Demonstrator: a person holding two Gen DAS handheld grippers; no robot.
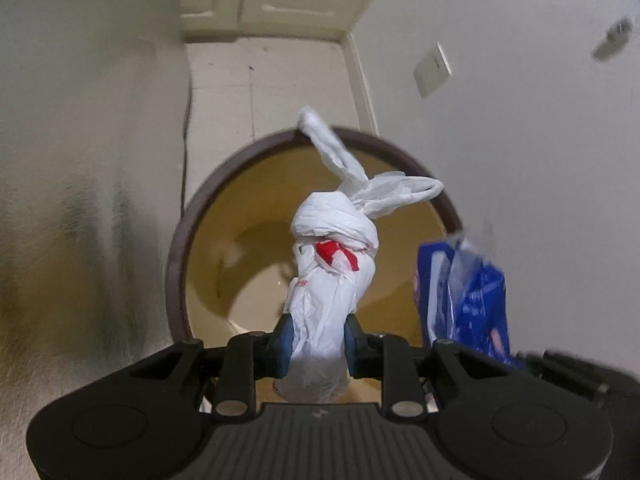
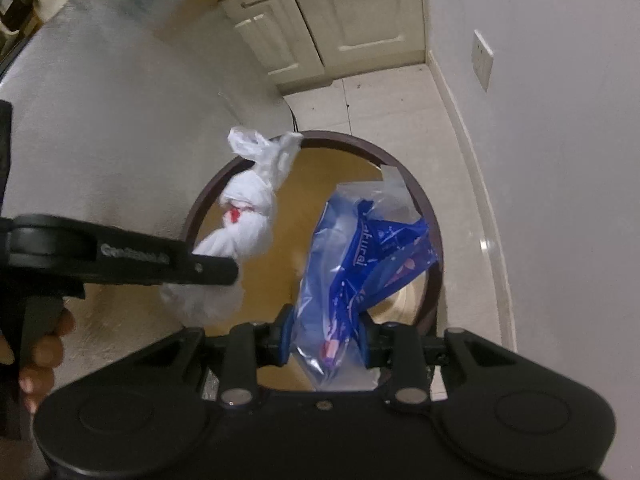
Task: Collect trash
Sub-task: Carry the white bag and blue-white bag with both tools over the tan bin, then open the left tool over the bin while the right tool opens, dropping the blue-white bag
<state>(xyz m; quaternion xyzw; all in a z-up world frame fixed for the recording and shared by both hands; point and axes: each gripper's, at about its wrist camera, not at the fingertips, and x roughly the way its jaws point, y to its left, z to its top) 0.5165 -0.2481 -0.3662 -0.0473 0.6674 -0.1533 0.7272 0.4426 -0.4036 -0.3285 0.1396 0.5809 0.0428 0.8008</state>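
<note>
My left gripper (image 1: 318,340) is shut on a knotted white plastic bag (image 1: 332,256) with red print and holds it above the open round bin (image 1: 224,184). The bin has a dark brown rim and a yellow inside. My right gripper (image 2: 324,338) is shut on a blue and clear plastic wrapper (image 2: 360,256) and holds it over the same bin (image 2: 432,240). In the right wrist view the white bag (image 2: 248,220) and the left gripper (image 2: 236,270) are to the left. In the left wrist view the blue wrapper (image 1: 468,300) is to the right.
The bin stands on a pale tiled floor (image 1: 264,80) in a narrow gap. A grey appliance side (image 2: 120,100) is on the left and a white wall (image 2: 560,160) with a socket (image 2: 482,58) on the right. Cream cabinet doors (image 2: 340,20) close the far end.
</note>
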